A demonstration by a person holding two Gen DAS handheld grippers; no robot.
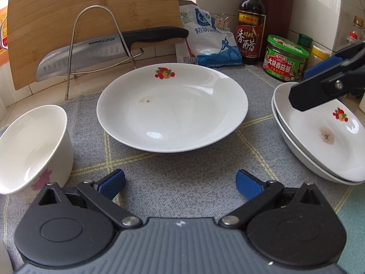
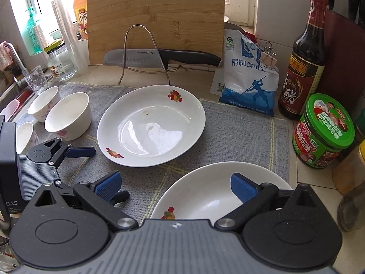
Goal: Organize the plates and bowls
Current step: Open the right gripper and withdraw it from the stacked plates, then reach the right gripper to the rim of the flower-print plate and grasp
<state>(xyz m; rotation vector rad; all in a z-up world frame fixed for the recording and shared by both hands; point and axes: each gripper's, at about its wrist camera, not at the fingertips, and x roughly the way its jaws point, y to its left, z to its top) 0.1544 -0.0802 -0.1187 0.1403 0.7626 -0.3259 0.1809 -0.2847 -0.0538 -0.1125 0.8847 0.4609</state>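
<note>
A white plate with a fruit print (image 1: 172, 107) lies in the middle of the grey mat; it also shows in the right wrist view (image 2: 151, 125). Two stacked white plates (image 1: 319, 134) sit at the right; the top one shows below my right gripper (image 2: 205, 191). A white bowl (image 1: 32, 150) stands at the left. The right wrist view shows three bowls: (image 2: 68, 115), (image 2: 44, 102), (image 2: 25, 137). My left gripper (image 1: 180, 183) is open and empty, short of the middle plate. My right gripper (image 2: 176, 187) is open over the stack's near rim, holding nothing.
A knife (image 1: 109, 48) rests in a wire rack before a bamboo cutting board (image 1: 91, 18). A salt bag (image 1: 209, 41), vinegar bottle (image 1: 251, 22) and green-lidded jar (image 1: 285, 57) stand behind the mat. A glass jar (image 2: 60, 61) and tumbler (image 2: 36, 80) stand far left.
</note>
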